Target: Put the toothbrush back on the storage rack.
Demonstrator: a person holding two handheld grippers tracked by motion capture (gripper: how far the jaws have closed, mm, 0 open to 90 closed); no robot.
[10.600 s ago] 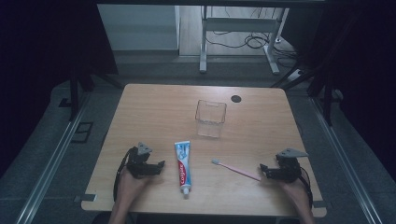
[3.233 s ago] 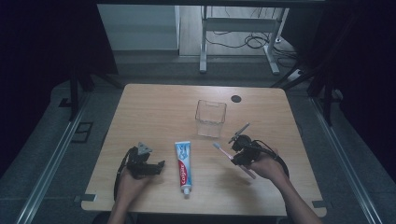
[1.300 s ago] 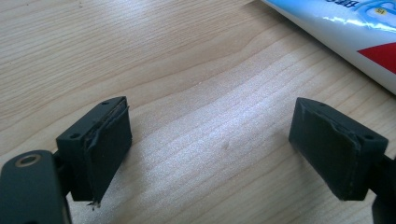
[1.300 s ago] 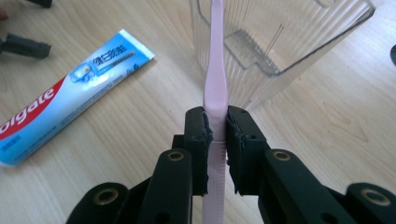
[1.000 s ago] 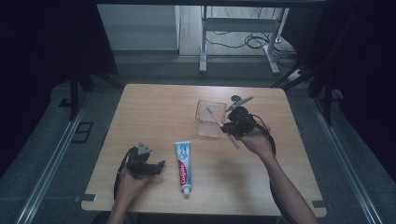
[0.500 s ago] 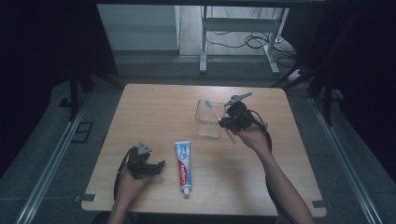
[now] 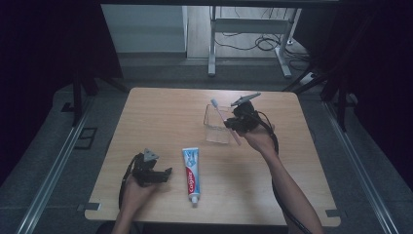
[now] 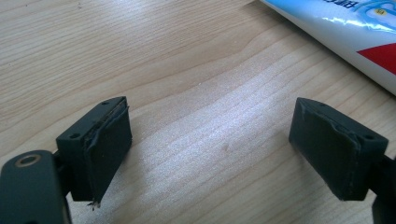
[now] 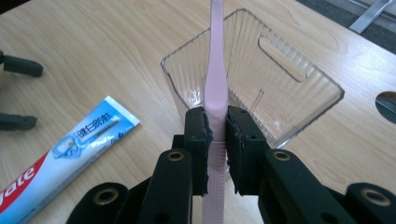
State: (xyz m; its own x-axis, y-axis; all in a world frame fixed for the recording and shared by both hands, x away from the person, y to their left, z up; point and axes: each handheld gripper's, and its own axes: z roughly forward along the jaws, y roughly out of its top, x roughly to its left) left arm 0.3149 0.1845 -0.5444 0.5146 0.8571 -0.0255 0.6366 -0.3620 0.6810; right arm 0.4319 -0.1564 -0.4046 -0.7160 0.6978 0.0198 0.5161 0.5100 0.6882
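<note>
Two things mark the change: the right gripper (image 7: 233,122) has carried the pink toothbrush (image 9: 215,84) away from the near right part of the table (image 7: 160,112), where it lay some seconds back, and now holds it over the clear plastic box (image 7: 219,127) in the middle. In the last second the lift has brought it from beside the box to above its open top. Its jaws are clenched on the handle, with the shaft running straight forward over the box's rim in the right gripper view and the bristle end up and toward the far side in the high view. That suggests the toothbrush is about to go into the box; tilting and lowering seem to be what remains.

Meanwhile the left gripper (image 7: 155,174) has stayed near the front edge, jaws wide apart and empty, just beside the toothpaste tube (image 7: 191,171), which lies flat and untouched.
</note>
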